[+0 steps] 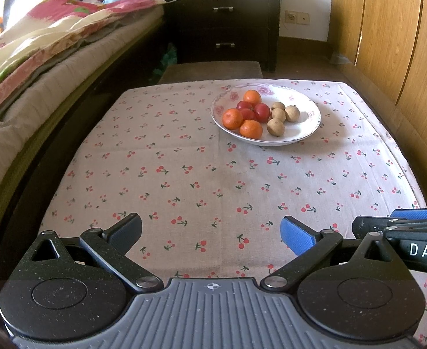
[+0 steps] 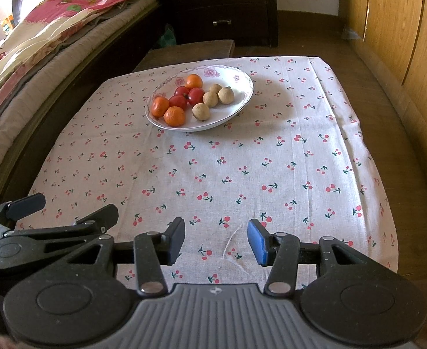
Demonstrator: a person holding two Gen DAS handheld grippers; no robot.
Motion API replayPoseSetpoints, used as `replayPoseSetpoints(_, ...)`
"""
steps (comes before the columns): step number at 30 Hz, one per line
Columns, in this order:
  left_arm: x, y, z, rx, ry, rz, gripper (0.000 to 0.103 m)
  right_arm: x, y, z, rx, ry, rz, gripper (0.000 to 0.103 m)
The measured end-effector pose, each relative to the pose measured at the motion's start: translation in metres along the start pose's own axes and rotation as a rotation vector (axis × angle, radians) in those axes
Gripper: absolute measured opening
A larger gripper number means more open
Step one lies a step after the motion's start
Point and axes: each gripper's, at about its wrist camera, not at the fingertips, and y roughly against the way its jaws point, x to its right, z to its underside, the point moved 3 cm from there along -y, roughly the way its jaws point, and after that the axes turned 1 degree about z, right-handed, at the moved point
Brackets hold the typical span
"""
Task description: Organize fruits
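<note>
Sunlight falls on a table (image 1: pixel 213 180) with a white cloth (image 2: pixel 242 160) on it, dotted all over with little red cherries. On your left is a bed (image 1: pixel 38 67) with a flowery blanket (image 1: pixel 53 29) in pink, cream and green. Behind the table is a dark drawer chest (image 1: pixel 225 20), with a wall plug (image 1: pixel 296 17) beside it. Brown wooden doors (image 1: pixel 388 29) run along your right.

A white plate (image 1: pixel 300 129) with pink flowers on its rim sits on the far side of the table. All the fruit is on it. Three oranges (image 1: pixel 232 118) are on the left, red fruits (image 1: pixel 261 112) are in the middle, and four brown round fruits (image 1: pixel 276 127) are on the right. They touch each other in one bunch.

Your left gripper (image 1: pixel 212 232) is low over the near edge of the cloth, spread wide, with nothing in it. Your right gripper (image 2: pixel 216 240) is just beside it, also spread apart with nothing between its blue pads (image 2: pixel 255 241). Both are well apart from the plate.
</note>
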Motion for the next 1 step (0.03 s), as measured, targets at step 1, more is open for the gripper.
replayPoseSetpoints(1,-0.0005,-0.0003,-0.0006,0.000,0.002,0.000,0.103,0.0003,-0.0003,0.0001,0.000,-0.001,0.000,0.051)
